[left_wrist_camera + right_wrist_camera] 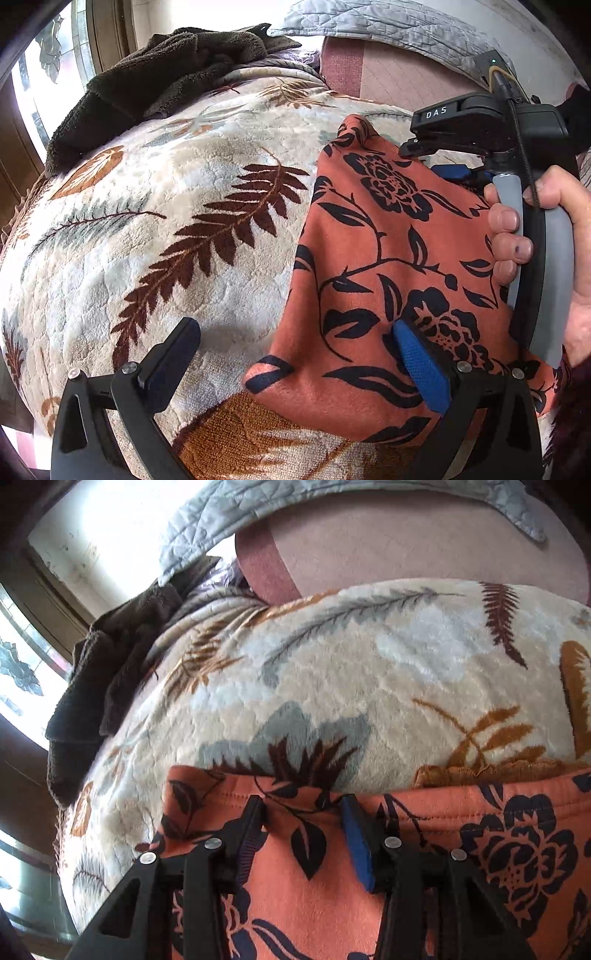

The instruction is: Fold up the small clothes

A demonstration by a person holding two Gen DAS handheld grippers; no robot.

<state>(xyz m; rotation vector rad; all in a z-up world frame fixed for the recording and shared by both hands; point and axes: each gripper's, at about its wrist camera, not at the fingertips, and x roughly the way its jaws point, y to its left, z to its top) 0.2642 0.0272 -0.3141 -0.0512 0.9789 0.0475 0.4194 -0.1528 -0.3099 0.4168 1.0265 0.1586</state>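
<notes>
An orange garment (391, 280) with a black flower print lies on a fleece blanket (184, 229) with a leaf pattern. My left gripper (295, 354) is open wide; its right finger (421, 365) rests on the garment's left part, its left finger (173, 354) over the blanket. My right gripper (443, 162) shows in the left wrist view at the garment's far right edge, held by a hand. In the right wrist view my right gripper (303, 808) is open over the garment's stitched hem (424, 805), with cloth (306, 849) between its fingers.
A dark brown fleece item (155, 85) lies heaped at the blanket's far left, also in the right wrist view (99, 686). A grey quilted cover (388, 22) and a pink cushion (391, 74) lie at the back. A window (48, 74) is on the left.
</notes>
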